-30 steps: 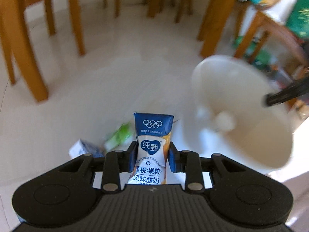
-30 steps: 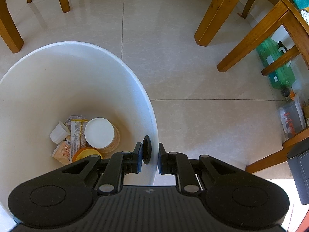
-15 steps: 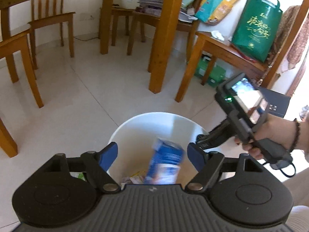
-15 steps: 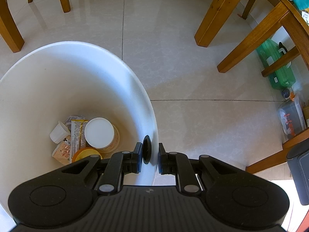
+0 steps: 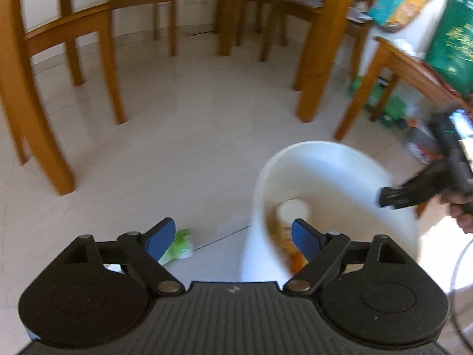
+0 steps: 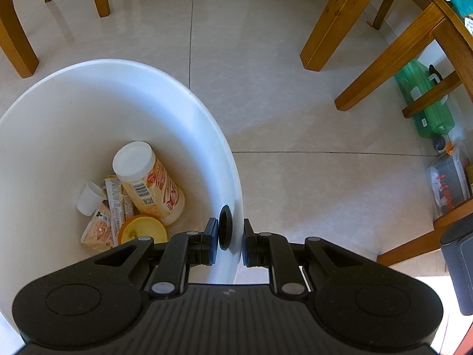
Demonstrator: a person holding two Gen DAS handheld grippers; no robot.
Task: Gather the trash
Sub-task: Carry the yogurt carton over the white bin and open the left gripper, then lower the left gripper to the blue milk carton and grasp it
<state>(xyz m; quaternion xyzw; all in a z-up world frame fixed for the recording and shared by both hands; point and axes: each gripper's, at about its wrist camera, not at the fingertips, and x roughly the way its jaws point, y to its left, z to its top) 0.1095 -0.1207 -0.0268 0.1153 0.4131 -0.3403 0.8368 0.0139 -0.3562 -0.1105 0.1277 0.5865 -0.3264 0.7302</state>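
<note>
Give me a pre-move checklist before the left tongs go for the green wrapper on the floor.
1. Left tongs empty: ok, jaws opening, nothing between them.
2. Green wrapper located: ok, on the floor tiles beside the left blue pad; image blurred.
3. White bin held steady: ok, right tongs clamp its rim.
4. Room in the bin: ok, only a cup, packets and an orange lid at the bottom.
5. Blue yogurt carton in the bin: cannot tell, not visible among the contents.
6. More trash under the left tongs: cannot tell, body hides the floor.
</note>
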